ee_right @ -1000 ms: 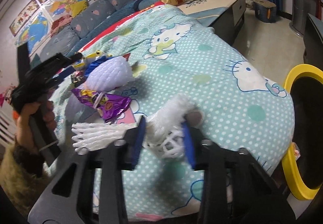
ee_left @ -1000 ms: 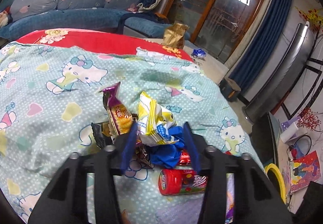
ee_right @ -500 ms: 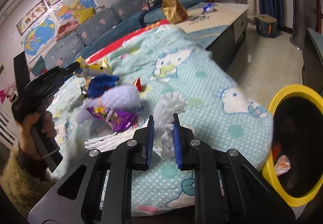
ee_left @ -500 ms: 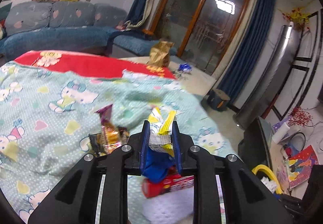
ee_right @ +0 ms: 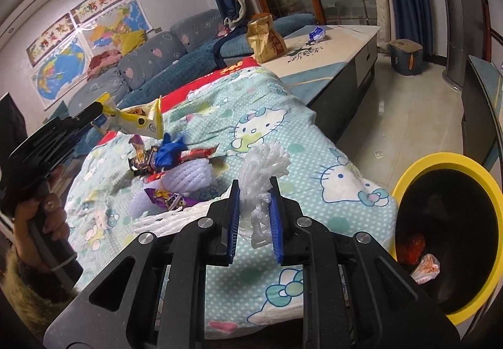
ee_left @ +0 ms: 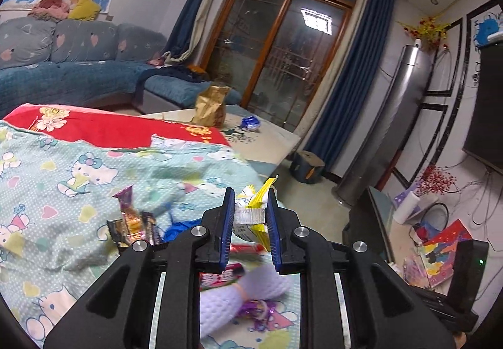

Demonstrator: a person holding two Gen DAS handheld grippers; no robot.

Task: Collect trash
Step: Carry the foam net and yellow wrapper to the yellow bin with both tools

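Yellow wrapper (ee_left: pixel 253 217), one, pinched in left claw (ee_left: pixel 250 220); one white foam net (ee_right: pixel 262 173) in right claw (ee_right: pixel 254 217).

Open floor (ee_right: pixel 405 116) beside bed, yellow-rimmed bin (ee_right: pixel 440 160) mouth unobstructed, low table (ee_right: pixel 345 44) beyond

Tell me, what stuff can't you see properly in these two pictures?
- Bin, right wrist view: cut off by the picture edge; its dark inside hides most of its contents.
- White foam net, right wrist view: its lower part sits between the right gripper pads.
- Yellow snack bag, left wrist view: the left gripper covers its sides; the print is too small to read.
- Red wrapper, left wrist view: blurred, partly behind the gripper.
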